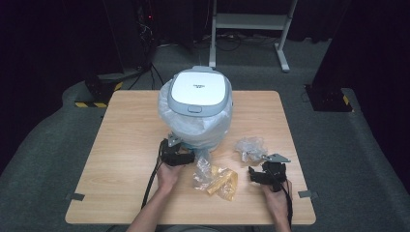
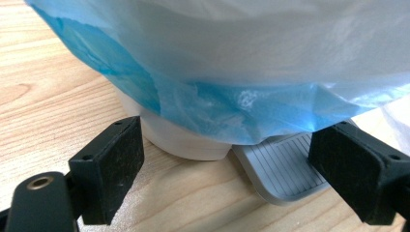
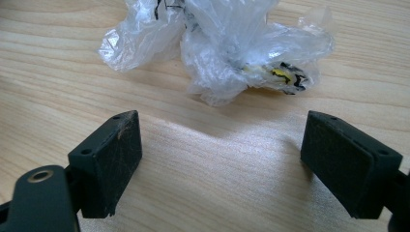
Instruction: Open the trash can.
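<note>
A white pedal bin (image 1: 197, 104) with a grey-rimmed lid stands at the table's middle back, lined with a pale blue plastic bag (image 2: 203, 104) that hangs over its sides. My left gripper (image 1: 178, 153) is open right at the bin's base, its jaws on either side of the grey ribbed foot pedal (image 2: 283, 166). My right gripper (image 1: 263, 170) is open near the front right, facing a crumpled clear plastic wrapper (image 3: 232, 48) (image 1: 250, 147) a short way ahead. Nothing lies between its jaws.
A crumpled clear and yellow wrapper (image 1: 217, 180) lies on the wooden table (image 1: 125, 145) between my two hands. Grey carpet surrounds the table, with a white frame stand (image 1: 251, 24) and black equipment behind it.
</note>
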A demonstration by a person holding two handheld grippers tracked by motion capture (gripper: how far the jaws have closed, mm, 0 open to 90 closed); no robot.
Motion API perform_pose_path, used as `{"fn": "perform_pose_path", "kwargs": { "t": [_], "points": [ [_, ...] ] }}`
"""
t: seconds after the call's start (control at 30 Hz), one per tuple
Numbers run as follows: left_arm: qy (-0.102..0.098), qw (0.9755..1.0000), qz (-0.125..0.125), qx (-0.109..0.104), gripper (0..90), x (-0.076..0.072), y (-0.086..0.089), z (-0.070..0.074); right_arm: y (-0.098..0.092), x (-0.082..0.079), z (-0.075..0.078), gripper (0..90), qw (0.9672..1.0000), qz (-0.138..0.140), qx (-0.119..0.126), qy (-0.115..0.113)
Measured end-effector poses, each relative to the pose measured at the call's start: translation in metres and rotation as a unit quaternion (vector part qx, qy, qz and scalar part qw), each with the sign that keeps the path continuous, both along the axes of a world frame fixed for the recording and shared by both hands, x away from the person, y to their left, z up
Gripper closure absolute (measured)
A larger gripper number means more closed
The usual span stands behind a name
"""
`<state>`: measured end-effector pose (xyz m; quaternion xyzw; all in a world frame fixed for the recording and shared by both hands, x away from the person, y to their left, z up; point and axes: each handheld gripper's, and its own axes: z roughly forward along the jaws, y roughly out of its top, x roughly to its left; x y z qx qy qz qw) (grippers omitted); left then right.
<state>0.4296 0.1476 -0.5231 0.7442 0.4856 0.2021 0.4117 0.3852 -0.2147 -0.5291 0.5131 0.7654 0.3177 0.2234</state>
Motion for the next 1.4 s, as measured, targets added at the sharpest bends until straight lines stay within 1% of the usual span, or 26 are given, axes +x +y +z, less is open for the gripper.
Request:
{"fn": "perform_pose_path", "kwargs": {
  "t": [0.13,0.17,0.3,0.33,0.37,0.4,0.57,0.7,0.73,0.83,0.87,0.9,1.0,1.03,1.17,1.2,1.23,1.27,1.3,1.33,1.4],
  "points": [
    [0.001,0.9999,0.001,-0.011,12.9,0.0000,0.0004,-0.0022,0.0000,0.0000,0.0000,14.4,1.0000,0.000,0.000,0.000],
    [0.003,0.9998,0.003,-0.019,12.9,0.0003,0.0005,-0.0034,0.0000,0.0000,0.0000,14.4,1.0000,0.000,0.000,0.000],
    [0.012,0.9997,0.004,-0.023,13.8,0.0010,0.0010,-0.0040,0.0000,0.0000,0.0000,14.5,1.0000,-0.001,0.000,0.000],
    [0.011,0.9998,0.004,-0.018,13.8,0.0009,0.0005,-0.0040,0.0000,0.0000,0.0000,14.5,1.0000,-0.001,0.000,0.000],
    [0.010,0.9999,0.003,-0.008,13.8,0.0006,-0.0004,-0.0037,0.0002,0.0003,0.0001,14.4,1.0000,-0.001,0.000,0.001],
    [0.010,0.9999,0.003,-0.008,13.8,0.0006,-0.0004,-0.0037,0.0002,0.0003,0.0001,14.4,1.0000,-0.001,0.000,0.001],
    [0.010,0.9998,0.000,0.016,13.8,0.0001,-0.0020,-0.0031,0.0002,0.0003,0.0001,14.4,1.0000,-0.001,0.000,0.001],
    [0.010,0.9996,-0.001,0.027,14.0,0.0000,-0.0025,-0.0028,0.0001,0.0007,0.0001,14.6,1.0000,0.003,0.001,0.001],
    [0.008,0.9997,0.003,0.021,14.0,-0.0001,-0.0038,-0.0032,0.0002,0.0008,0.0001,14.7,1.0000,0.005,0.001,0.001],
    [0.010,0.9995,0.002,0.031,14.0,-0.0003,-0.0036,-0.0028,0.0002,0.0009,0.0001,14.7,0.9999,0.010,0.000,0.001],
    [0.010,0.9995,0.002,0.031,14.0,-0.0003,-0.0036,-0.0028,0.0002,0.0009,0.0001,14.7,0.9999,0.010,0.000,0.001],
    [0.007,0.9997,0.007,0.024,14.0,-0.0001,-0.0047,-0.0033,-0.0001,0.0012,0.0001,14.7,0.9999,0.014,0.001,0.000],
    [0.012,0.9995,0.001,0.031,14.1,0.0000,-0.0035,-0.0029,-0.0001,0.0019,0.0002,14.6,0.9999,0.016,0.001,0.001],
    [0.013,0.9995,0.001,0.028,14.1,0.0001,-0.0037,-0.0029,-0.0001,0.0031,0.0002,14.3,0.9997,0.023,0.001,0.002],
    [0.014,0.9994,0.000,0.032,14.2,0.0003,-0.0034,-0.0029,-0.0010,0.0051,0.0002,13.6,0.9995,0.031,0.002,0.004],
    [0.011,0.9995,0.005,0.028,14.2,0.0004,-0.0043,-0.0033,-0.0012,0.0057,0.0002,13.6,0.9994,0.034,0.002,0.004],
    [0.014,0.9993,0.000,0.034,14.2,0.0005,-0.0036,-0.0029,-0.0016,0.0055,0.0007,13.7,0.9993,0.036,0.001,0.006],
    [0.015,0.9993,0.001,0.033,14.3,0.0007,-0.0037,-0.0030,-0.0016,0.0039,0.0018,13.9,0.9993,0.037,-0.002,0.012],
    [0.013,0.9996,0.006,0.025,14.3,0.0010,-0.0048,-0.0036,-0.0013,0.0033,0.0019,14.1,0.9993,0.035,-0.002,0.013],
    [0.015,0.9996,0.006,0.024,14.4,0.0013,-0.0049,-0.0037,-0.0011,0.0032,0.0020,14.1,0.9993,0.034,-0.002,0.013],
    [0.026,0.9990,-0.004,0.036,14.6,0.0022,-0.0028,-0.0031,-0.0006,0.0031,0.0024,15.1,0.9994,0.032,-0.002,0.015]
  ]
}}
